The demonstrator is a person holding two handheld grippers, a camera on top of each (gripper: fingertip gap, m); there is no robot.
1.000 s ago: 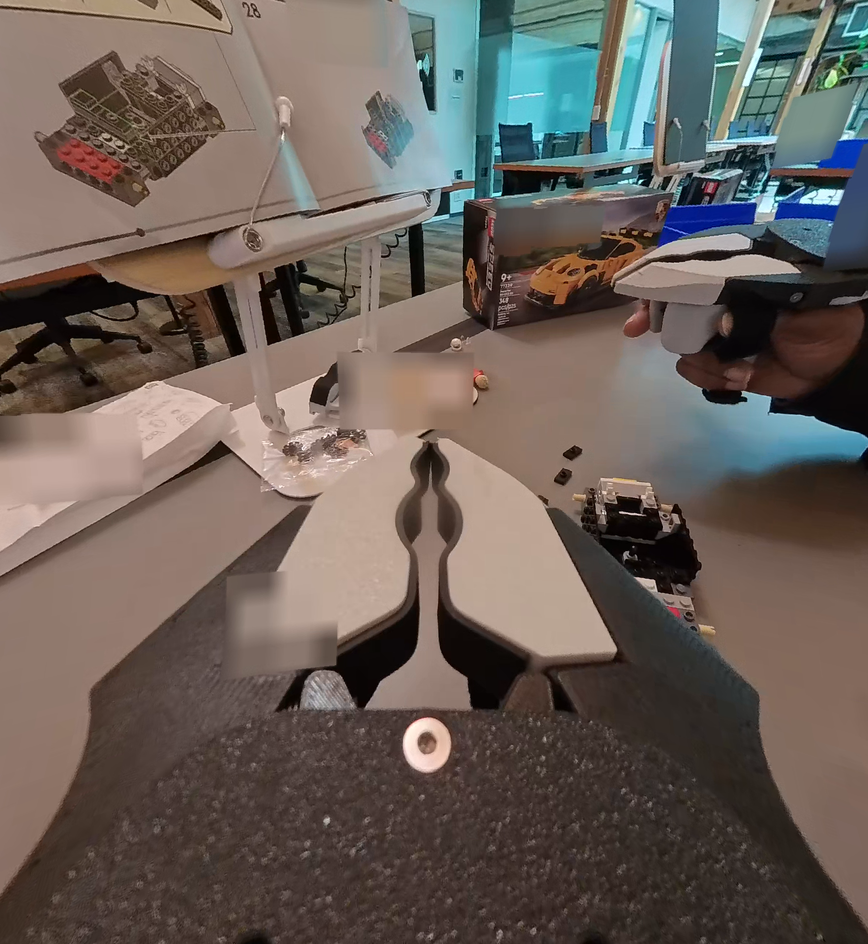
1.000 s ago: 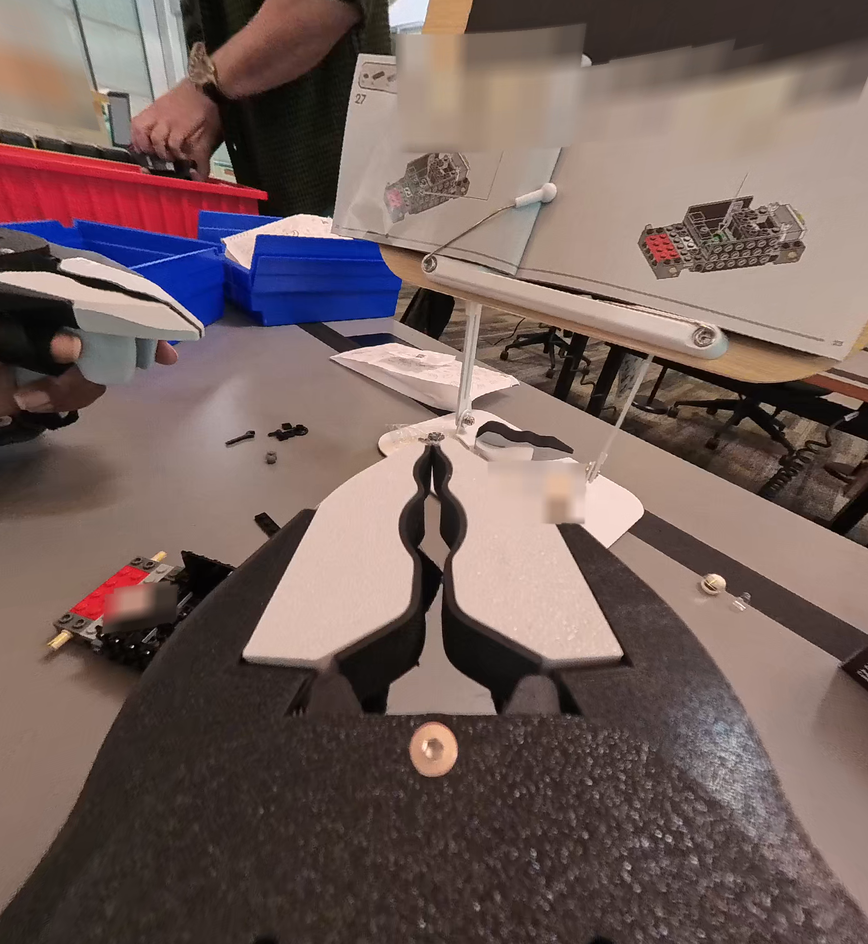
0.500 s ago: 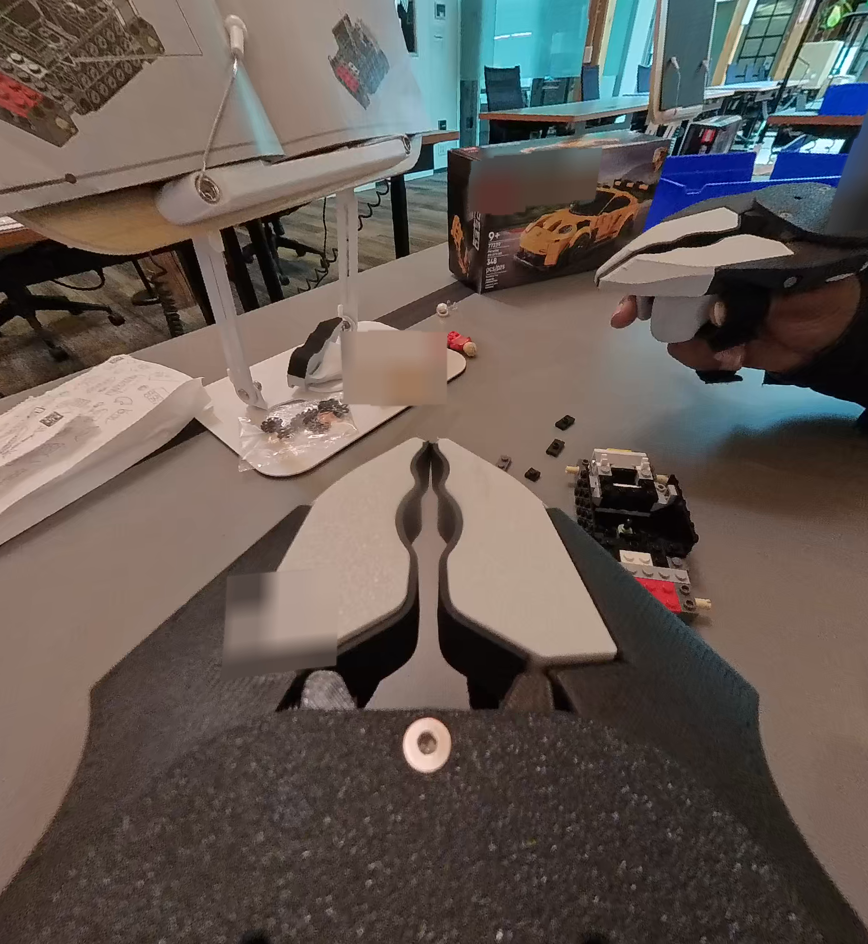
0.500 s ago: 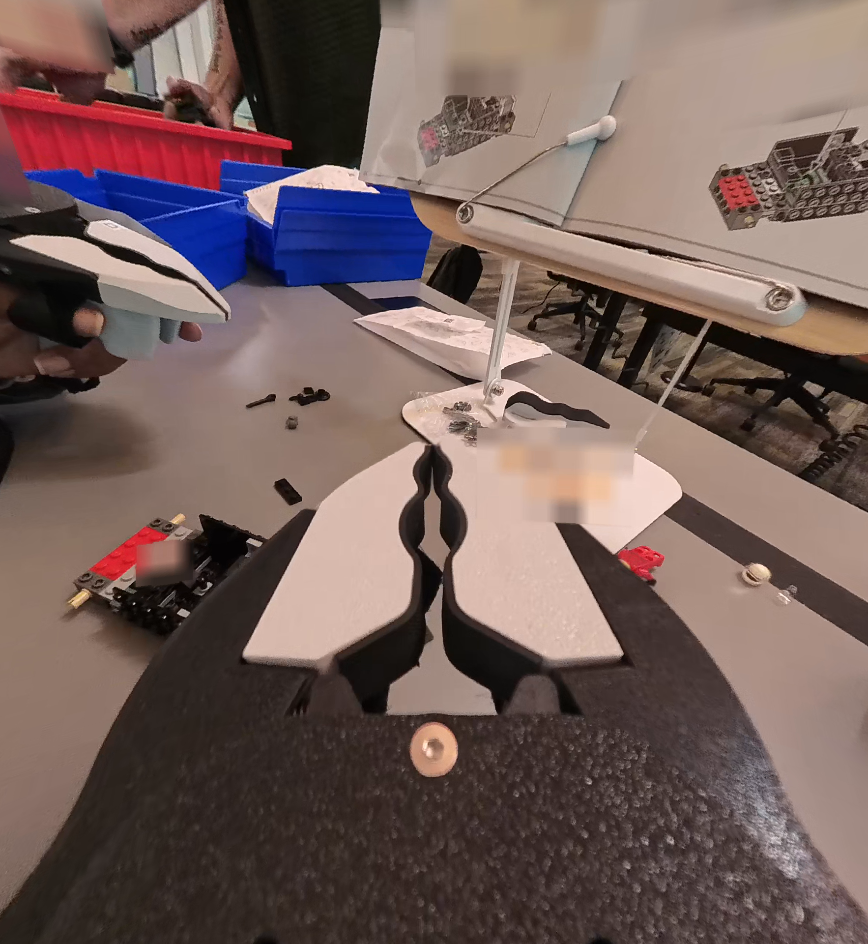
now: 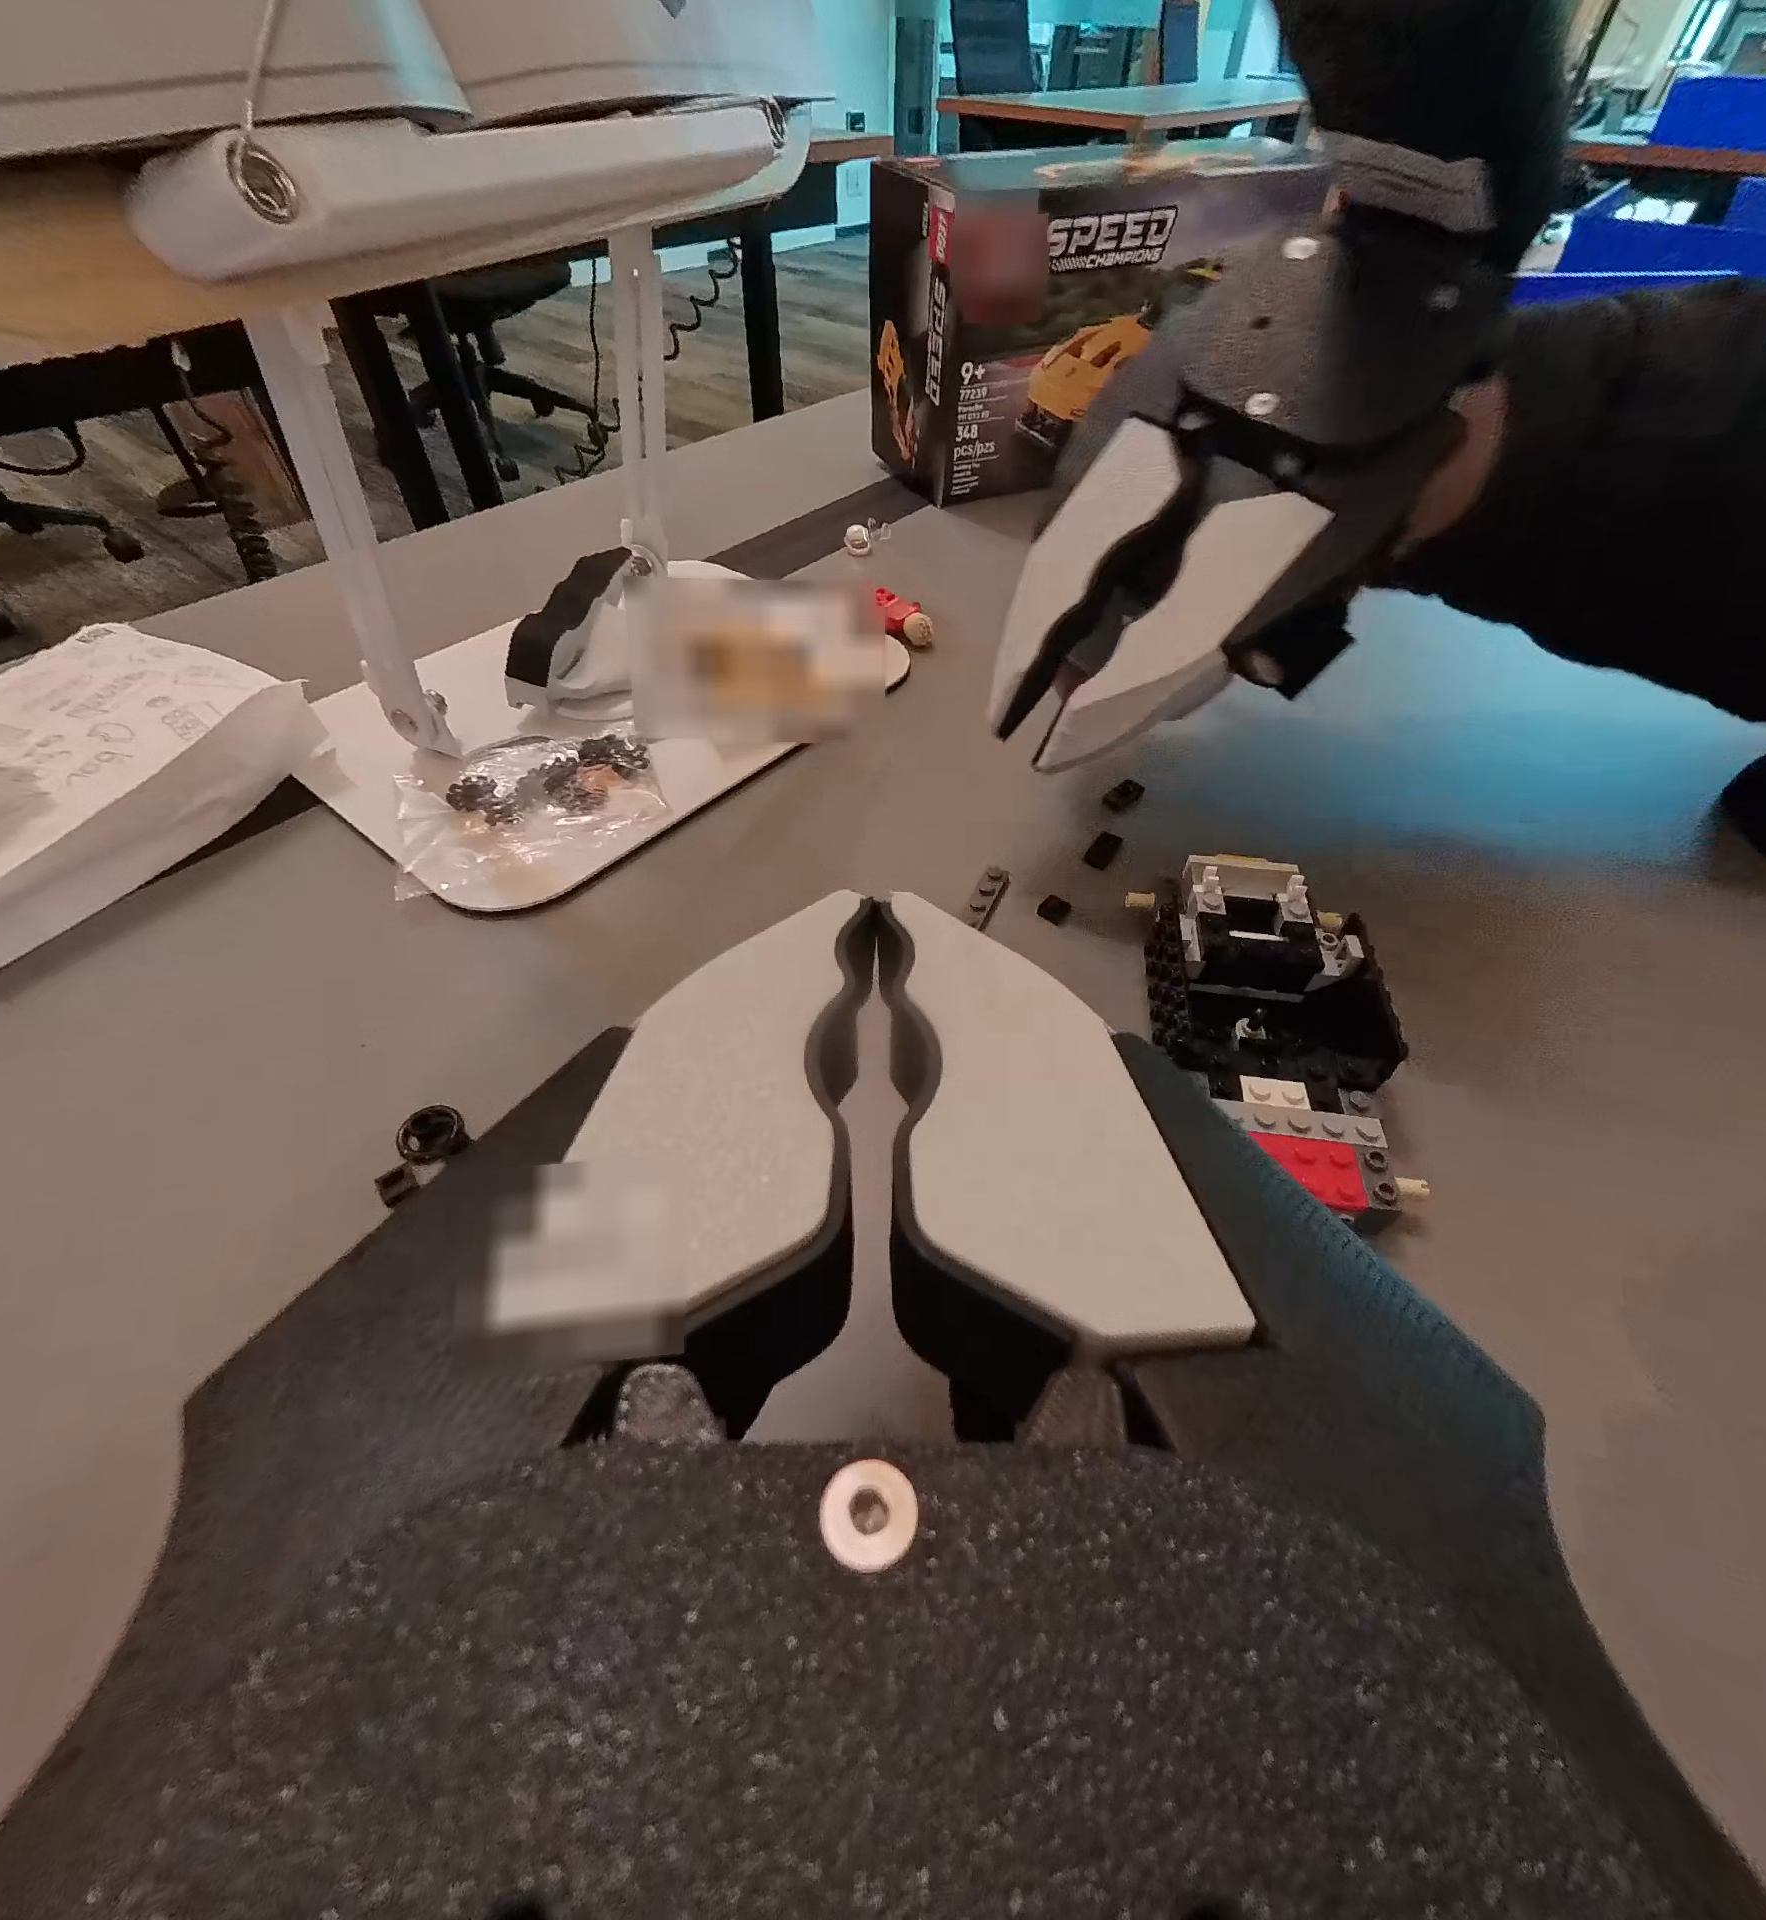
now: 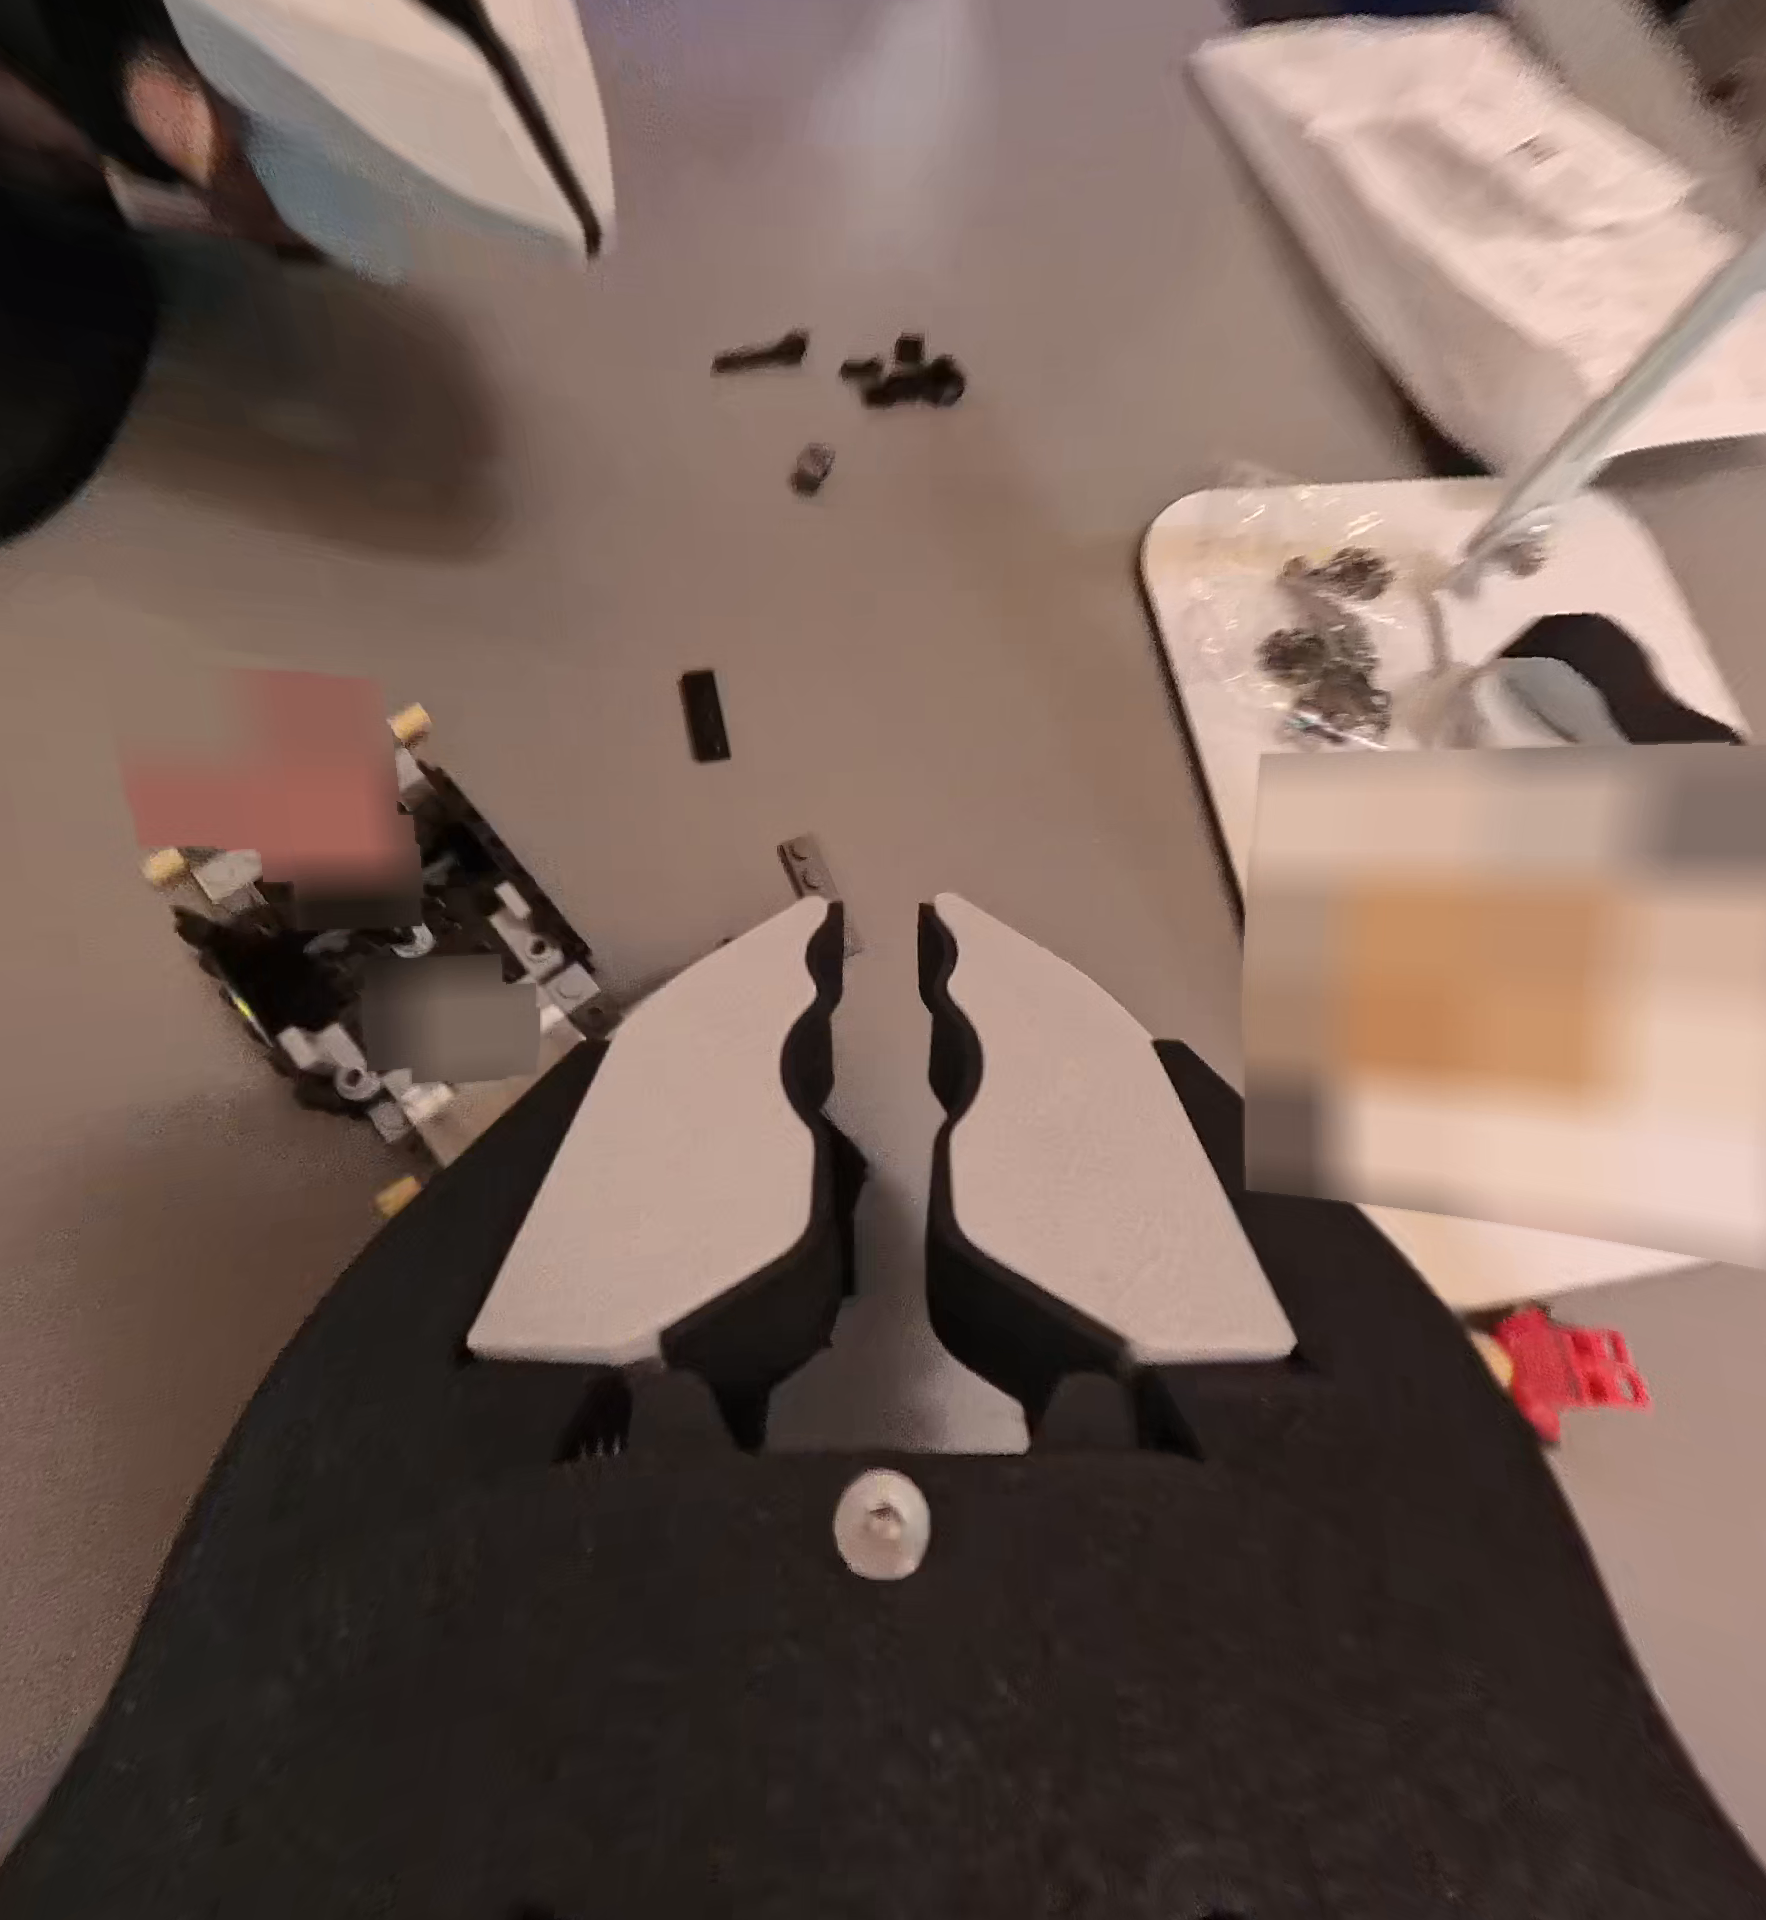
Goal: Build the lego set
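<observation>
Right wrist view, blurred, shows the right gripper [image 6: 879, 914], jaws narrowly parted and empty, above a small grey plate [image 6: 809, 868] mid-table; light and probably slippery, best pinched across its long edges. Left gripper [image 5: 874, 909] is closed, empty.

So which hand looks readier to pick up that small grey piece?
Probably the right gripper: its jaws are open, pointing down just short of the small grey plate. The left gripper is shut.

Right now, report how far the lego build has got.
Done: a partly built black chassis with a red plate sits on the table. In hand: nothing; the right hand-held gripper is open above a small grey plate, the left hand-held gripper shut. Left: loose pieces, bagged parts.
</observation>
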